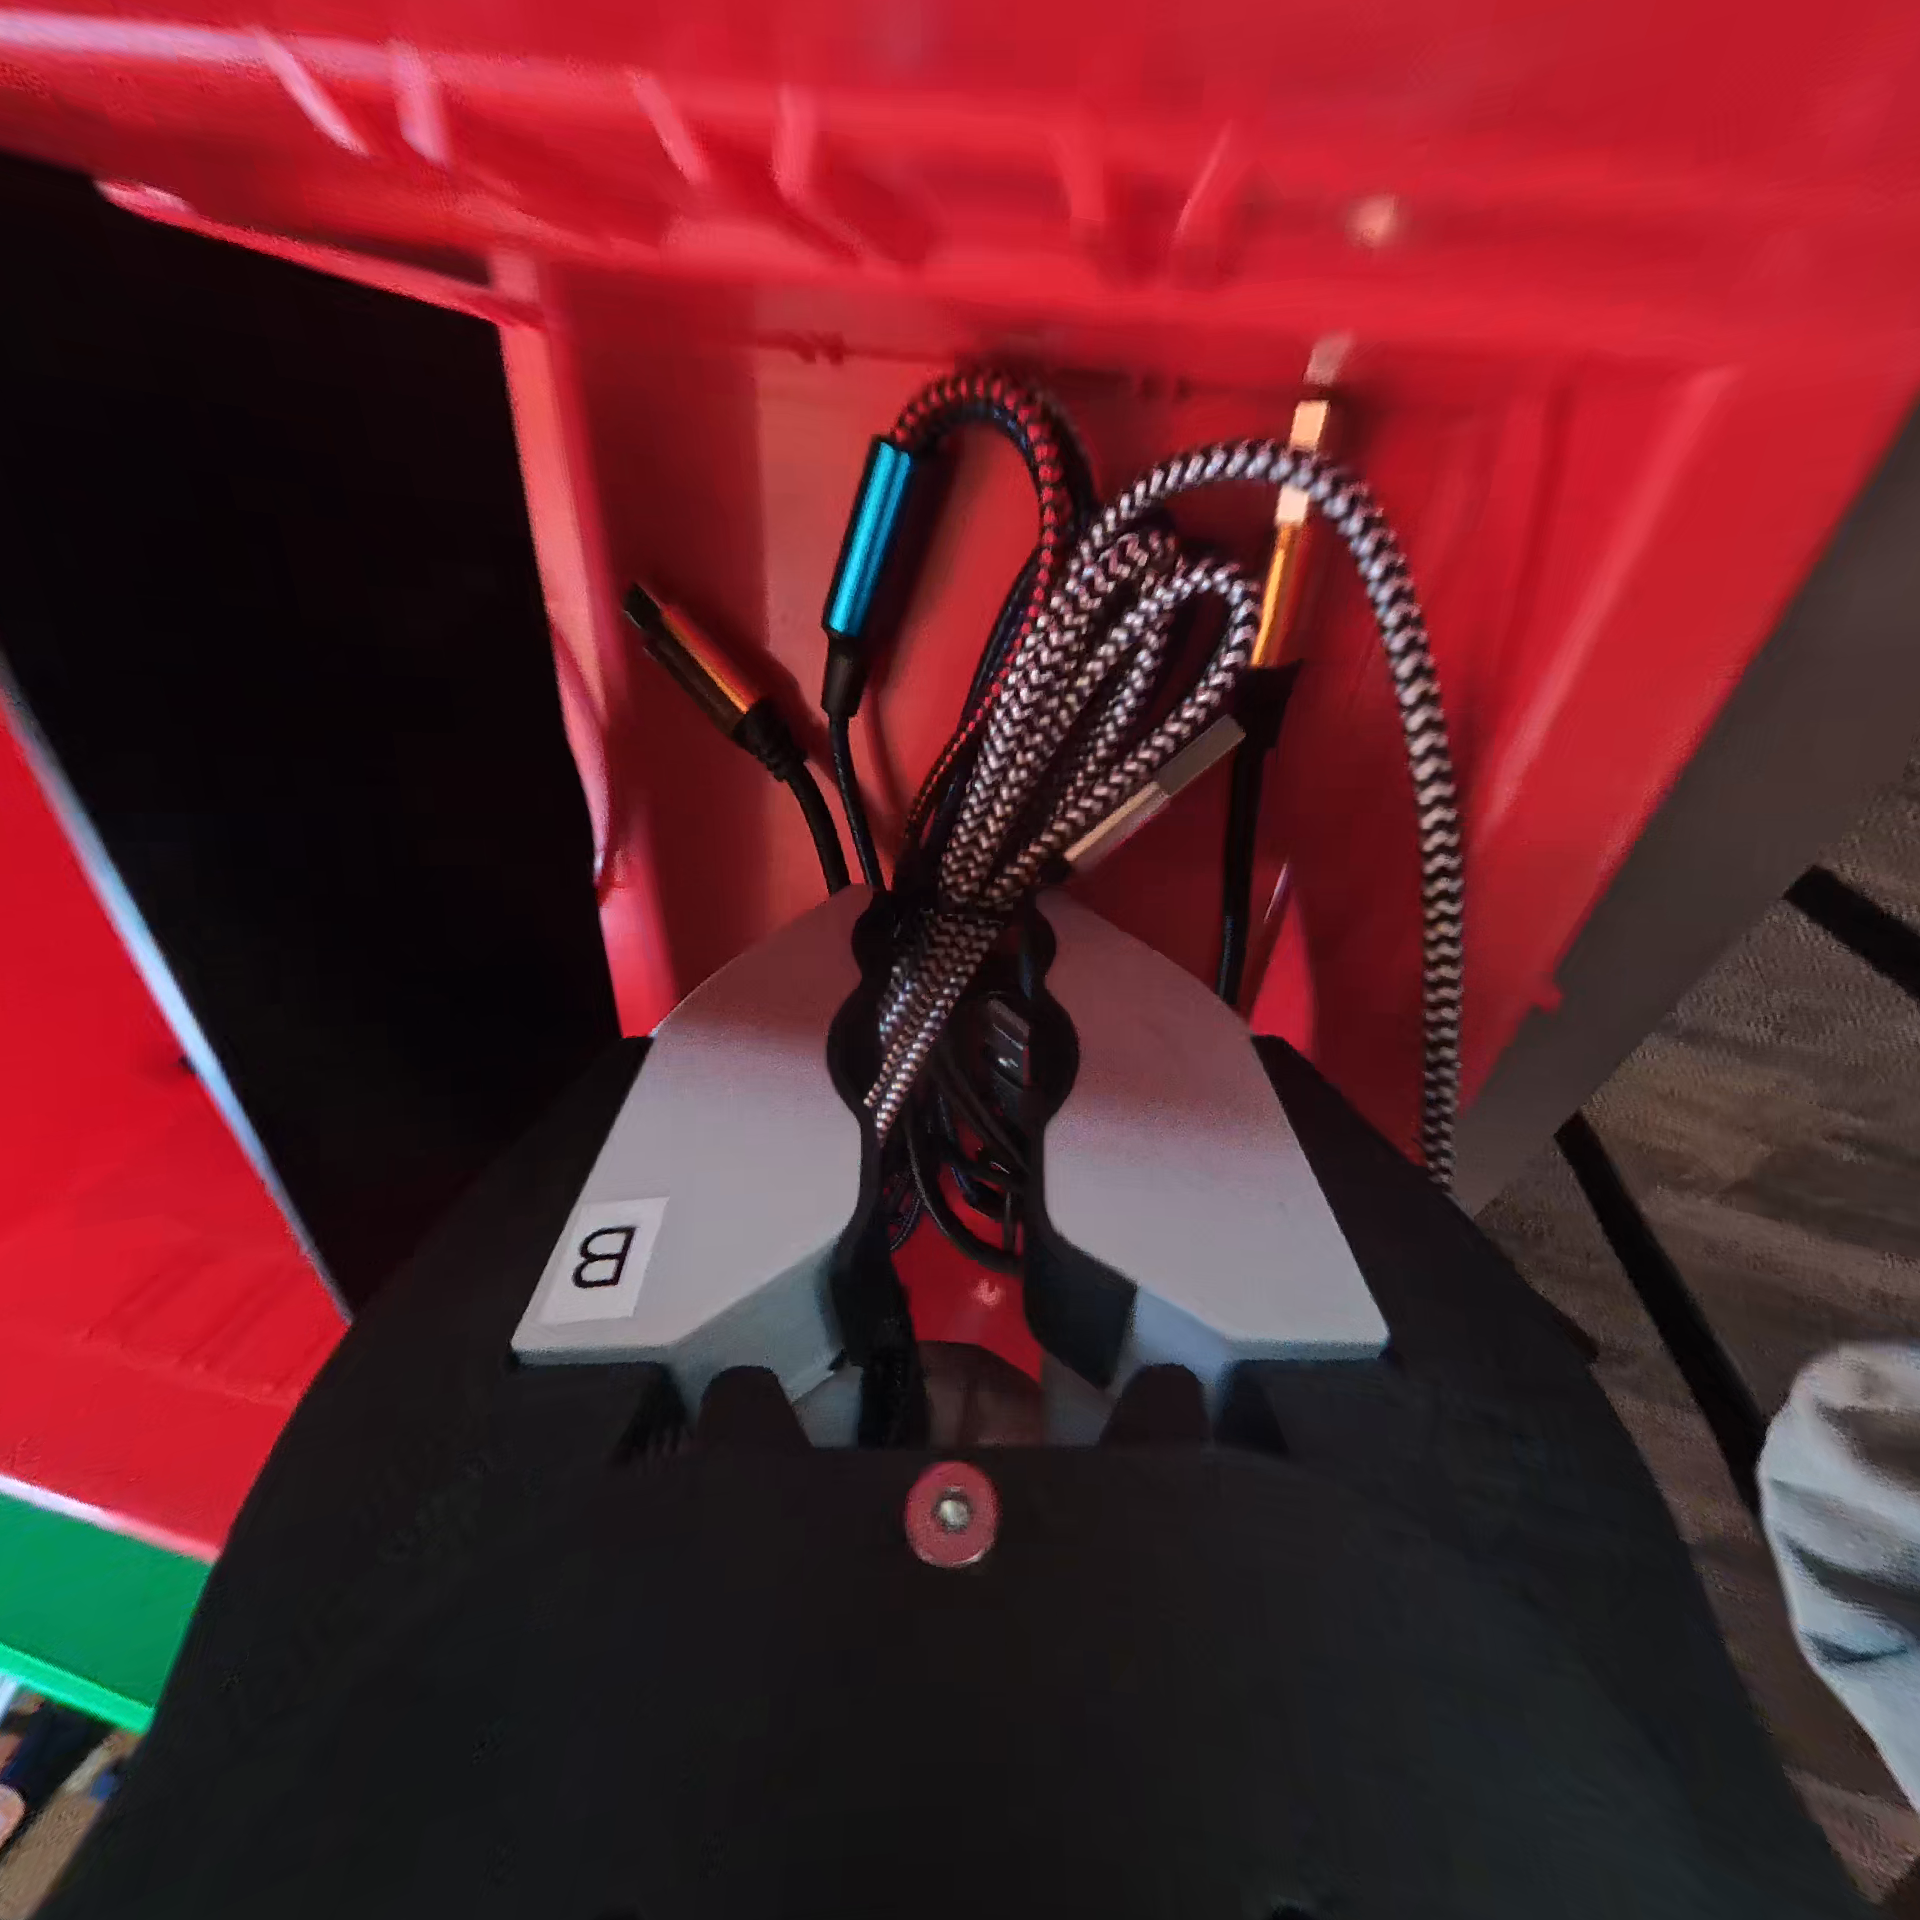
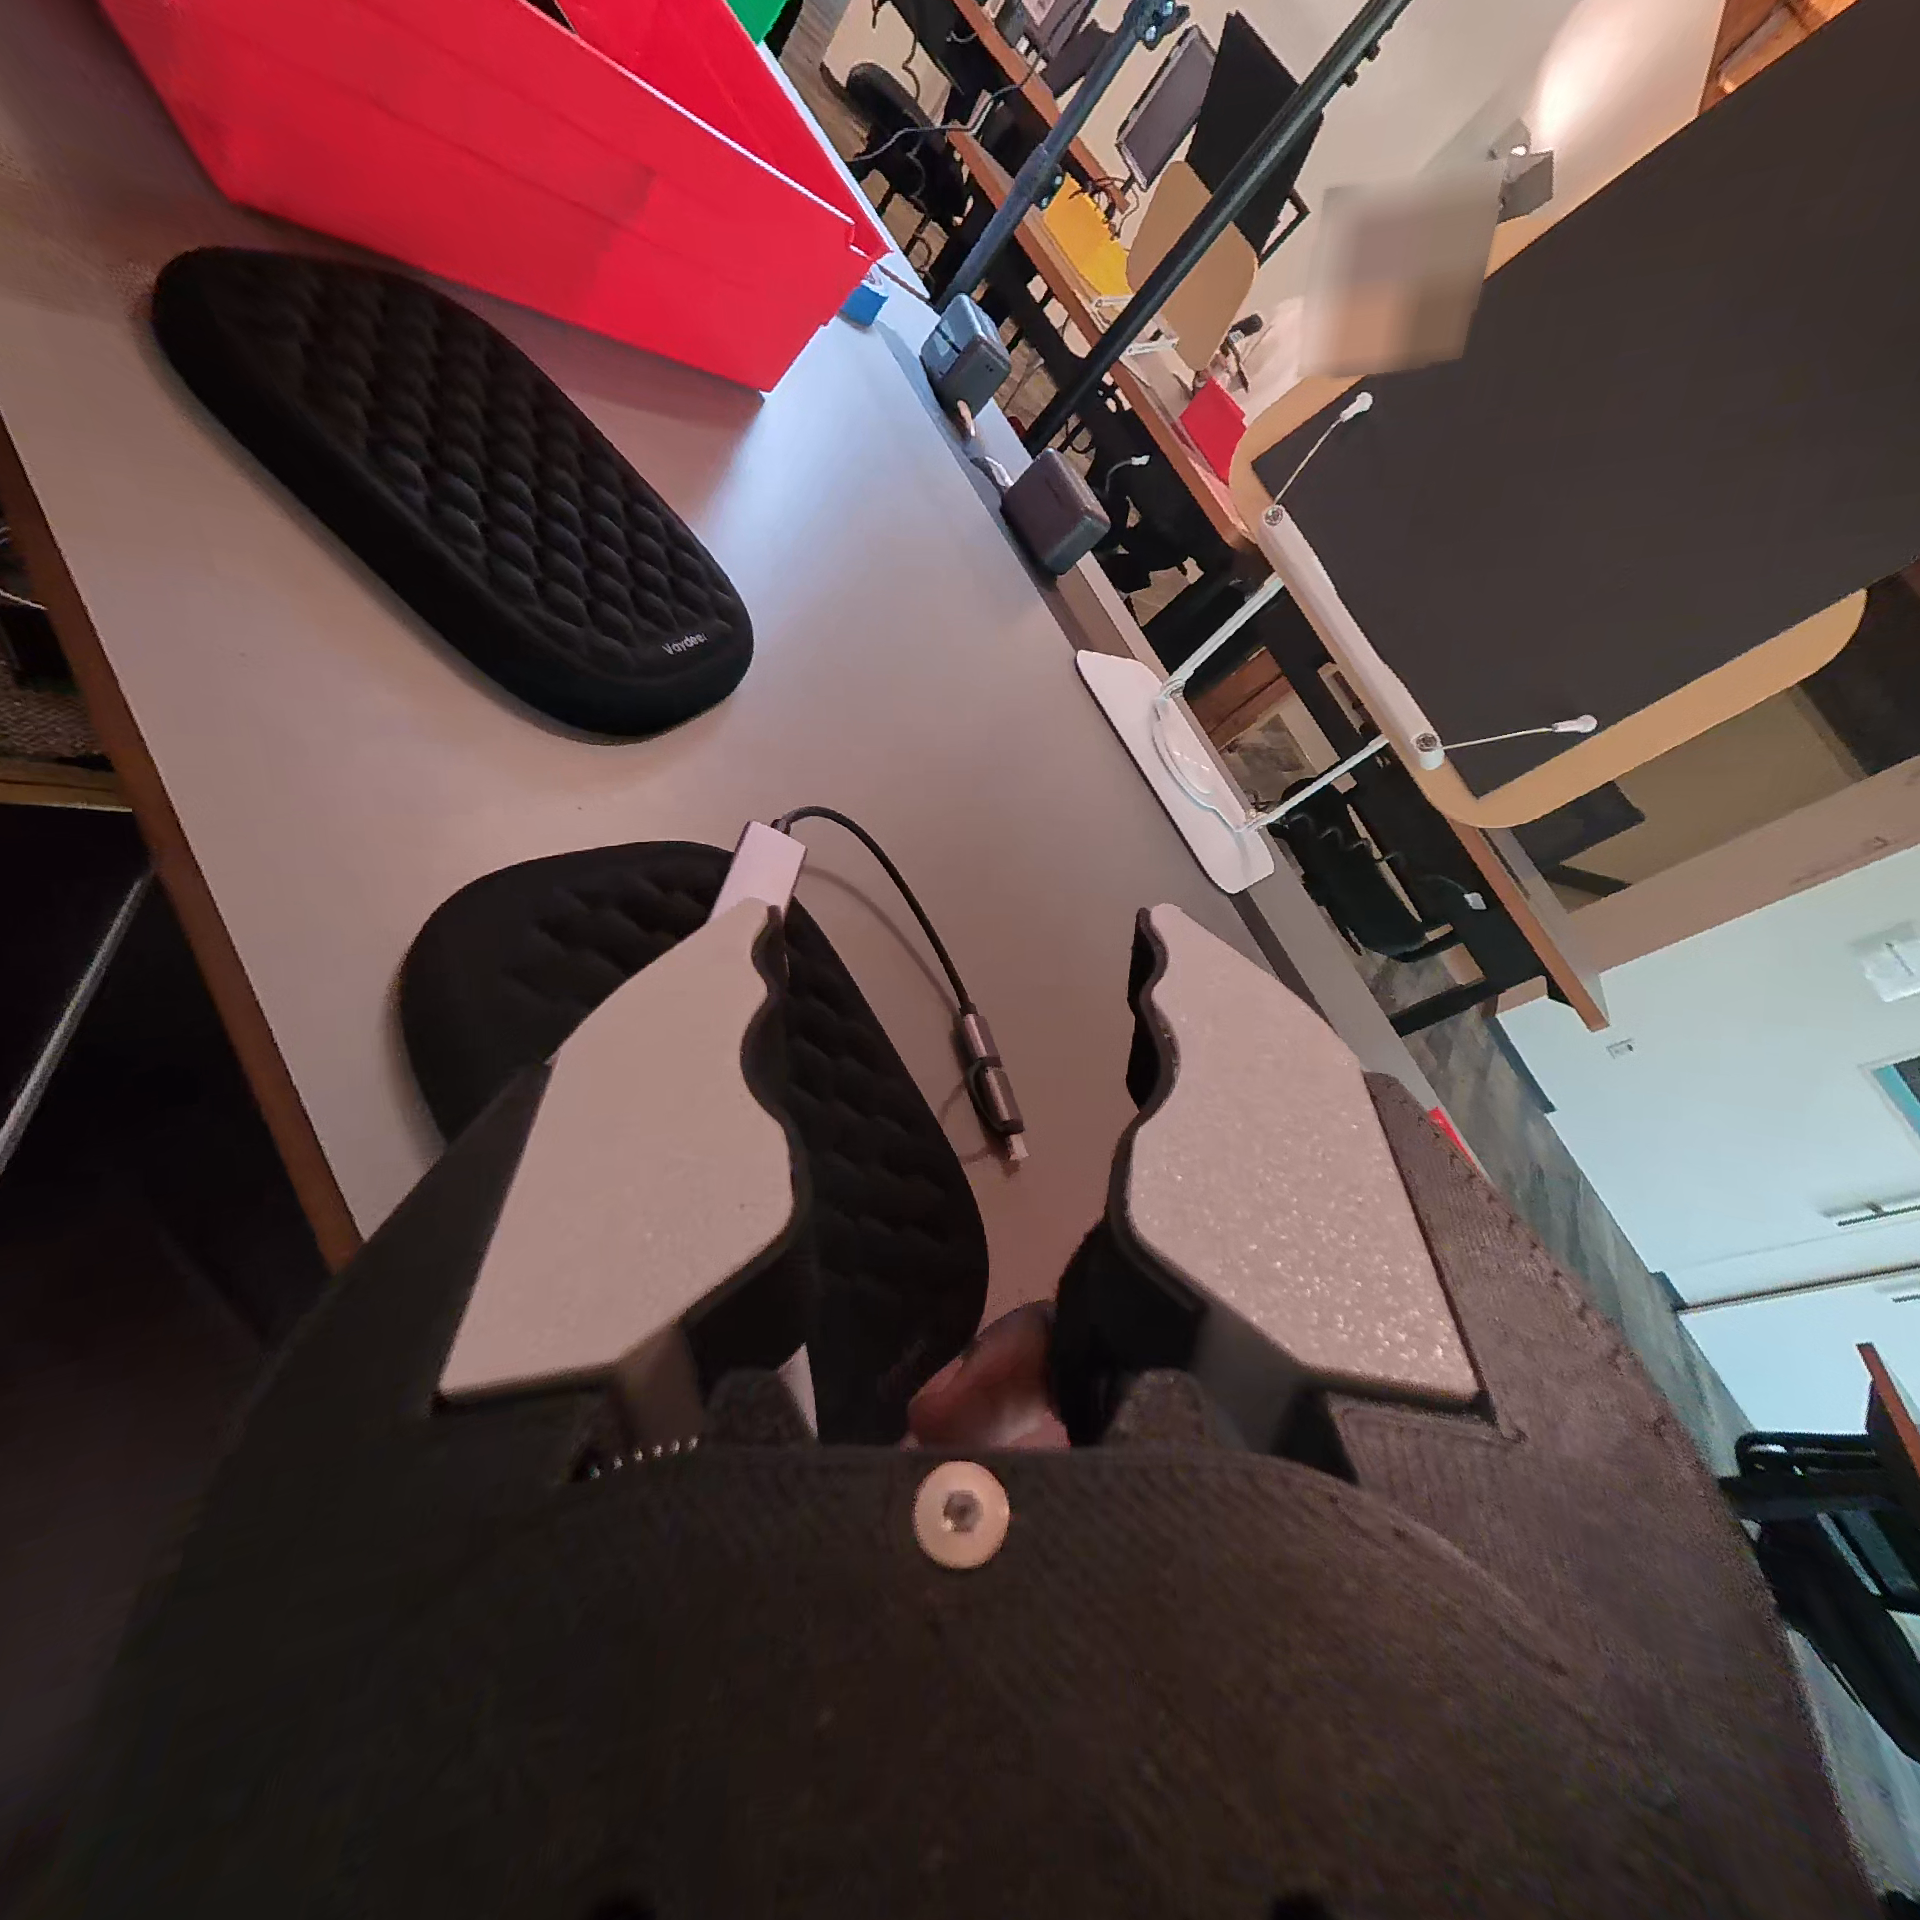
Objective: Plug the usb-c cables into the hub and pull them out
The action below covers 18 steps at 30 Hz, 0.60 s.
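Left claw (image 1: 951,997) clenches a bundle of cables (image 1: 1039,665) at frame centre, over a red bin (image 1: 1143,208). Right claw (image 2: 951,997) hangs released above the table (image 2: 883,644) – the hub (image 2: 769,857) lies just beyond its tips. Best to lift slowly – dangling plugs could snag the bin.

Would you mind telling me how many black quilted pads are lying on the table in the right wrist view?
2. One black quilted pad lies beside the red bin; the other lies nearer, partly hidden behind the right gripper, whose jaws are open.
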Each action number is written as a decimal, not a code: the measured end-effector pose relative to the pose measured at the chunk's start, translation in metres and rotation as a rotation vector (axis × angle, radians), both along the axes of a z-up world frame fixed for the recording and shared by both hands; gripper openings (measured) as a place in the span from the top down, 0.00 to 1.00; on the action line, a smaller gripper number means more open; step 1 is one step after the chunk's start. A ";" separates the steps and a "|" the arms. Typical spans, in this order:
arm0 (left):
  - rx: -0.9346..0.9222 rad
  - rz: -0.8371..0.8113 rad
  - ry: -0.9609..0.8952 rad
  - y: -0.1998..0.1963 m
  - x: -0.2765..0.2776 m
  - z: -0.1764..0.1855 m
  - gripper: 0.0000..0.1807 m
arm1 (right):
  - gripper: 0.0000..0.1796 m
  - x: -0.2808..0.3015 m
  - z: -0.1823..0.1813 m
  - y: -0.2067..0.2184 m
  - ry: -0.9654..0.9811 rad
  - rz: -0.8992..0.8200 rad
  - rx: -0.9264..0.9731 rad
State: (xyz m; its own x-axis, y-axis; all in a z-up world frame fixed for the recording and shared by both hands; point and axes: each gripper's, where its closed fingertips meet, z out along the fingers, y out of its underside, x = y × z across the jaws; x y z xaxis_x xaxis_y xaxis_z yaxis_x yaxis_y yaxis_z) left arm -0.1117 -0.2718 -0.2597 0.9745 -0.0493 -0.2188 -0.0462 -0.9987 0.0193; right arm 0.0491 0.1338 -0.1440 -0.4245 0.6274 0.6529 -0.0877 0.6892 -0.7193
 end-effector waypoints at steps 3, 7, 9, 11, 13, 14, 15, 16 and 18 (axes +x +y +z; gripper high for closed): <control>0.042 -0.048 0.025 0.000 -0.005 0.003 0.88 | 0.66 0.000 0.002 0.004 0.023 -0.015 0.009; 0.192 0.042 0.263 -0.006 -0.023 0.055 0.91 | 0.67 -0.001 0.005 0.005 0.045 -0.019 0.017; 0.326 0.079 0.356 -0.004 -0.026 0.088 0.91 | 0.68 -0.002 0.007 0.003 0.061 -0.013 0.017; 0.442 0.130 0.439 -0.005 -0.029 0.117 0.92 | 0.69 -0.002 0.008 0.002 0.073 -0.015 0.024; 0.568 0.201 0.571 -0.008 -0.037 0.150 0.92 | 0.70 -0.002 0.007 0.002 0.079 -0.019 0.032; 0.648 0.232 0.633 -0.008 -0.038 0.168 0.92 | 0.70 -0.001 0.006 0.002 0.082 -0.021 0.034; 0.738 0.256 0.688 -0.005 -0.036 0.185 0.92 | 0.71 0.000 0.006 0.002 0.085 -0.022 0.031; 0.834 0.277 0.741 -0.001 -0.033 0.203 0.92 | 0.71 0.001 0.007 0.001 0.087 -0.018 0.018; 1.033 0.300 0.819 0.011 -0.020 0.235 0.92 | 0.73 0.003 0.011 -0.006 0.092 0.017 -0.045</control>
